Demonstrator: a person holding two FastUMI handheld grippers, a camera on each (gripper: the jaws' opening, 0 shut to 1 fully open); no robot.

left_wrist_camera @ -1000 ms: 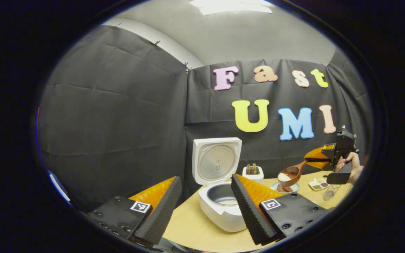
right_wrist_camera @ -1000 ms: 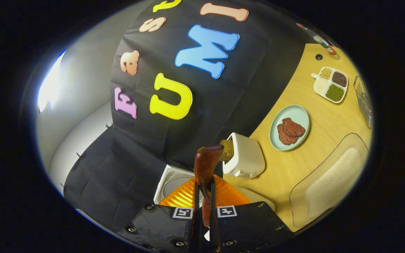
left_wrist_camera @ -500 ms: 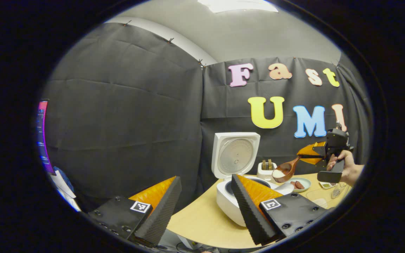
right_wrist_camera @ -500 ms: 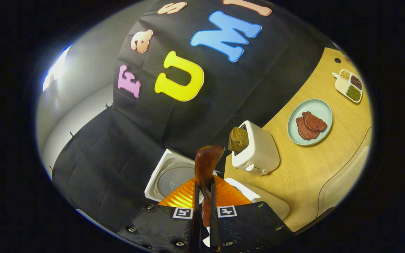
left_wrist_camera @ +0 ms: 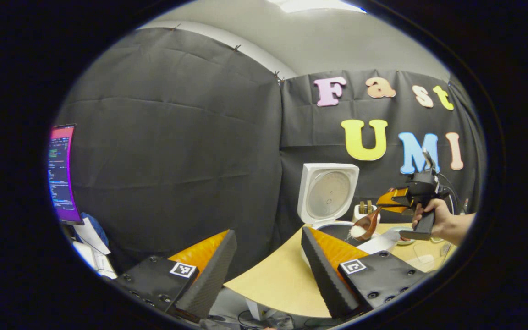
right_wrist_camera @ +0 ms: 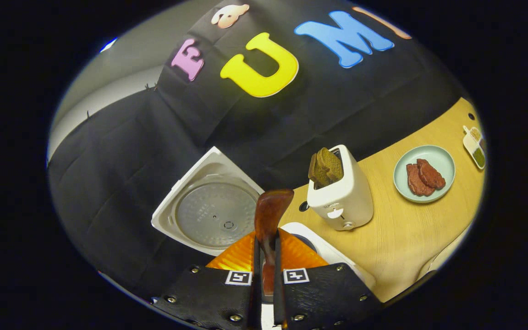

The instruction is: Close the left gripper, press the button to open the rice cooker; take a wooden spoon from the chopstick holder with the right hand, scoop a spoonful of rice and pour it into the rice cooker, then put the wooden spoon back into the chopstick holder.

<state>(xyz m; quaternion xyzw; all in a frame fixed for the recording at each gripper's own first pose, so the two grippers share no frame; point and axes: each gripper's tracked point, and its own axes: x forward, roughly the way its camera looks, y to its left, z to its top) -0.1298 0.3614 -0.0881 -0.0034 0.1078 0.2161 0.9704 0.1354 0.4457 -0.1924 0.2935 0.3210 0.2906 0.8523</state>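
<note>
Right gripper clamped on the wooden spoon, tipped over the open rice cooker.

Both of its fingers pressed the spoon's handle between them, the bowl of the spoon jutting out ahead. In the left gripper view a hand held that gripper by its grip, forearm reaching in from the right and roughly level, with the spoon slanting down and left; white rice sat in its bowl right at the cooker's rim, a few grains looking to spill below it. The cooker's lid stood upright behind. The left gripper hung back near the table's front edge, its fingers spread wide with nothing between them. A toaster with dark bread stood just beside the cooker, and a plate of meat slices lay farther right. A lit monitor stood off to the left.
</note>
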